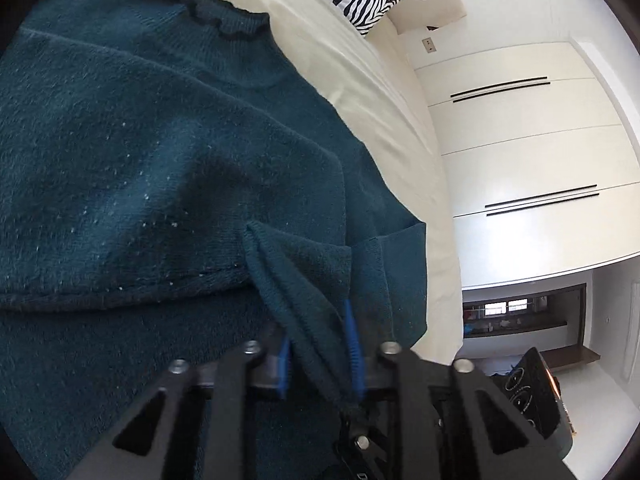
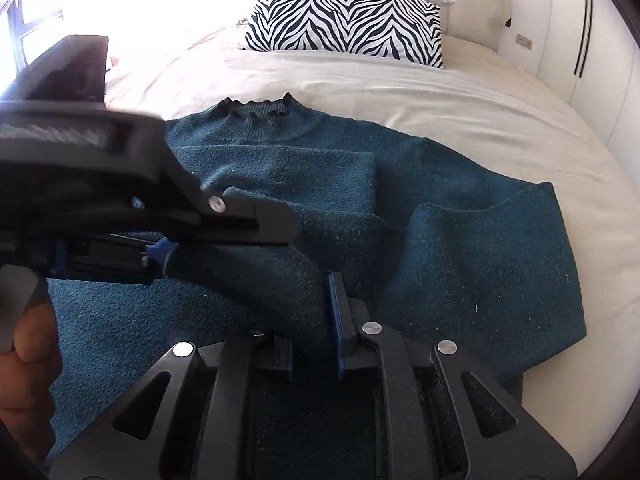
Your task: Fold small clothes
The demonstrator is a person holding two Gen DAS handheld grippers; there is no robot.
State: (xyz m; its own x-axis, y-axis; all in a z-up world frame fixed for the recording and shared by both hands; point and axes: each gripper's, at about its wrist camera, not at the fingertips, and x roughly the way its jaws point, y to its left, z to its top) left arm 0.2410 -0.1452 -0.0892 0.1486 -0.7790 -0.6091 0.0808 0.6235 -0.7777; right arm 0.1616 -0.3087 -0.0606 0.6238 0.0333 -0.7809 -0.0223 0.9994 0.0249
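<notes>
1. A bright bedroom with white wardrobe doors (image 1: 532,152) along one wall; the bed (image 2: 460,104), under a cream sheet, serves as the work surface.
2. The sweater (image 2: 460,264) – dark teal knit, ruffled collar toward the zebra pillow (image 2: 348,24) – lies spread on the bed, with one sleeve already laid across the chest.
3. A raised fold of the knit runs between both tools, lifted off the body panel, so the step in hand looks like carrying a sleeve or side edge inward.
4. The left gripper (image 1: 320,356) has its jaws clamped on a ribbed edge, probably a cuff or hem.
5. The right gripper (image 2: 316,320) has its jaws closed on the same thick fold, fabric bunched between the blue pads (image 2: 335,320).
6. Next move, as I judge it – draw both tools together across the body, lay the fold flat and square, then release; uneven pull would skew the crease.
</notes>
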